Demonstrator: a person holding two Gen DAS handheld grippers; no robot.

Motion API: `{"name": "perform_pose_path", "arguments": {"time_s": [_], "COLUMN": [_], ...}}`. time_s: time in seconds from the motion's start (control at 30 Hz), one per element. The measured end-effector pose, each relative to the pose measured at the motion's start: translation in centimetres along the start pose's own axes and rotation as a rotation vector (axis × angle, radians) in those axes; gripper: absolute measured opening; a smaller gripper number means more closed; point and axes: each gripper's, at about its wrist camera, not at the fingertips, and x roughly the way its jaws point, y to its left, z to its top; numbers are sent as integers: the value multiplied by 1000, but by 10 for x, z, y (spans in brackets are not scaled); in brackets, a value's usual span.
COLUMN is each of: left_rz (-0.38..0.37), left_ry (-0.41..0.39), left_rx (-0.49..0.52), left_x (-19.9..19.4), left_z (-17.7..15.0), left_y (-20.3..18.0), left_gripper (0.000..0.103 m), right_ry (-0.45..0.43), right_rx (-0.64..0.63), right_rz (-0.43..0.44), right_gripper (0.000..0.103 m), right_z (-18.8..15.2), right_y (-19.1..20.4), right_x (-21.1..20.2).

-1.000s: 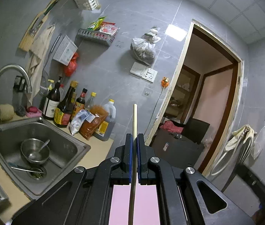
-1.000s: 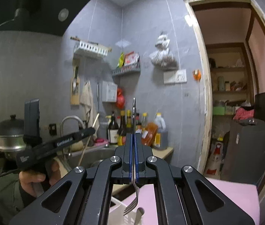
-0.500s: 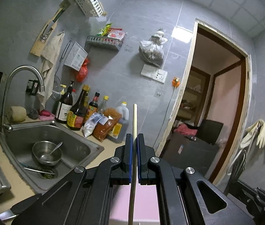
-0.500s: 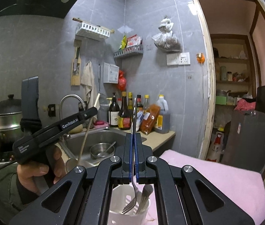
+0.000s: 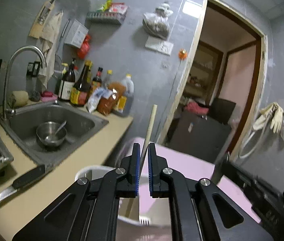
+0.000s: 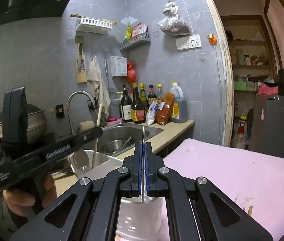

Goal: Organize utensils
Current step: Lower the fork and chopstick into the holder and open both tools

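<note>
My left gripper [image 5: 143,146] hangs over a white utensil holder [image 5: 89,172], and its jaws are opening. A pale wooden chopstick [image 5: 151,120] leans loose between the parted pads, its lower end running down into the holder. In the right wrist view a hand carries that left gripper [image 6: 99,131], and the chopstick [image 6: 97,120] stands in the holder [image 6: 105,159] beside a metal spoon [image 6: 80,158]. My right gripper [image 6: 143,145] is shut on a metal fork's handle [image 6: 143,134], held upright. The fork's lower end is blurred above a white cup [image 6: 138,217].
A pink mat [image 6: 232,170] covers the surface on the right. The steel sink [image 5: 85,120] holds a bowl [image 5: 51,134] with a spoon. A knife [image 5: 11,188] lies on the beige counter. Sauce bottles [image 5: 81,88] line the wall, and a doorway [image 5: 222,80] opens on the right.
Both grippers have sunk toward the counter. The left jaws have parted and the chopstick now leans instead of standing straight. The white holder has come into view beneath them.
</note>
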Motion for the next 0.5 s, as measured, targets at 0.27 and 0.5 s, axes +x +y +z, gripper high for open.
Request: {"name": "perform_pose_path", "arguments": {"time_s": [0.27, 0.5], "left_rz": [-61, -97], "left_ry": [37, -1], "left_rx": [-12, 29], "left_x": [-20, -43], "left_z": [-8, -1], "left_y": [-6, -34], "left_gripper": [32, 54], "right_ry": [-35, -85], "right_rx": [6, 17], "right_rz": [-22, -82], "right_gripper": [19, 32], "right_z": [3, 12], "right_y": [-5, -20], "right_x": [-20, -54]}}
